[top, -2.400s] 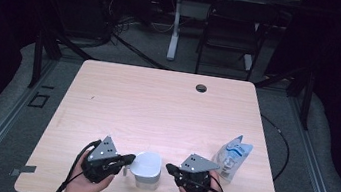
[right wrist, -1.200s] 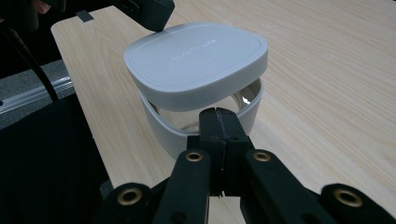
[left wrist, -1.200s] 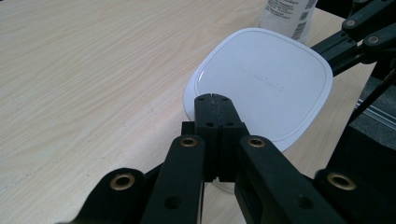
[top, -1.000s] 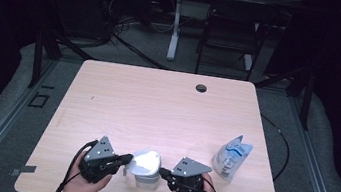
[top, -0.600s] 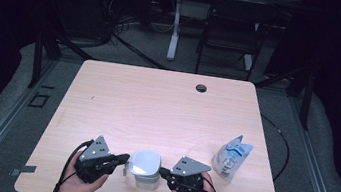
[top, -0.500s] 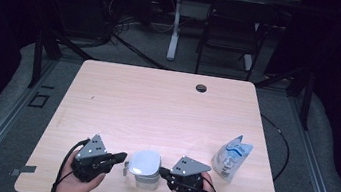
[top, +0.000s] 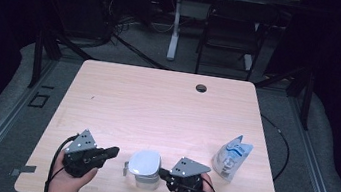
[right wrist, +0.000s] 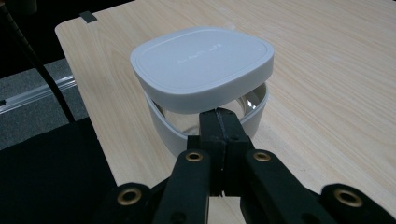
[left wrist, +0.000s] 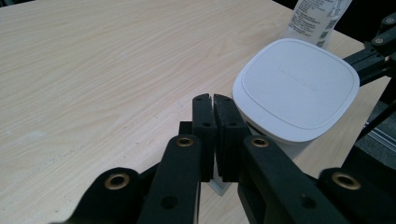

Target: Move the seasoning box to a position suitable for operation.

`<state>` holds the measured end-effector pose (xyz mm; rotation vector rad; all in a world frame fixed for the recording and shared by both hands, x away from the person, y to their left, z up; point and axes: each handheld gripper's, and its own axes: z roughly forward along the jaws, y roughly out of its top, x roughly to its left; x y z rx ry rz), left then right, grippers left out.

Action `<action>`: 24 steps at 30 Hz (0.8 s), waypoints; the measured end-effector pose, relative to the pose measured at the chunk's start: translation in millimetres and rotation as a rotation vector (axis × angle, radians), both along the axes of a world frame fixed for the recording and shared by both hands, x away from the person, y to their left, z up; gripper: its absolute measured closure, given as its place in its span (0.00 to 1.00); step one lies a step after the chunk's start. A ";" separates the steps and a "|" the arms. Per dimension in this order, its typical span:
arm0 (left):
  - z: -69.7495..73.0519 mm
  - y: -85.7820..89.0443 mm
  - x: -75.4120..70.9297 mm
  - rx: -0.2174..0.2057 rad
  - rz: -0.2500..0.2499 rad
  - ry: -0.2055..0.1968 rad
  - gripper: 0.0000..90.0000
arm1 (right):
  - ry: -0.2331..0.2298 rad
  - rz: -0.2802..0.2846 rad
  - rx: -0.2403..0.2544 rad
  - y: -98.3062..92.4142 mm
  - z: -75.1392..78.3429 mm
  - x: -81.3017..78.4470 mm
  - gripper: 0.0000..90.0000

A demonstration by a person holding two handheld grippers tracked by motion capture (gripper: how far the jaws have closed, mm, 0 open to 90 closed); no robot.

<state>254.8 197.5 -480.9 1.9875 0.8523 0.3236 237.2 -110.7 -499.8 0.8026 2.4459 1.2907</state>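
The white lidded container (top: pixel 145 167) sits near the table's (top: pixel 157 104) front edge, between the two grippers, with wide bare wood stretching away behind it. Right gripper (top: pixel 163 174) has its jaws together, tips pressed at the container's rim; whether they pinch a tab there I cannot tell. Left gripper (top: pixel 114 150), jaws all but together on nothing, now stands apart from the container — a second ago it was right against it, and it has backed off leftward. A clear pouch (top: pixel 231 157) lies well to the right, its label print too small to read. Faint embossed lettering on the lid (left wrist: pixel 296 87), illegible.
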 end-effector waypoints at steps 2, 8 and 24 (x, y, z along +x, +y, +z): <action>0.3 1.6 0.8 -0.016 0.007 0.002 0.93 | 0.002 -0.001 0.000 0.4 0.5 -0.5 1.00; -0.5 8.4 1.7 -0.023 0.017 -0.009 0.91 | 0.005 -0.001 0.002 1.8 2.9 0.5 1.00; 0.0 31.1 6.6 -0.041 0.062 -0.001 0.91 | 0.023 -0.003 -0.014 12.0 9.4 9.1 1.00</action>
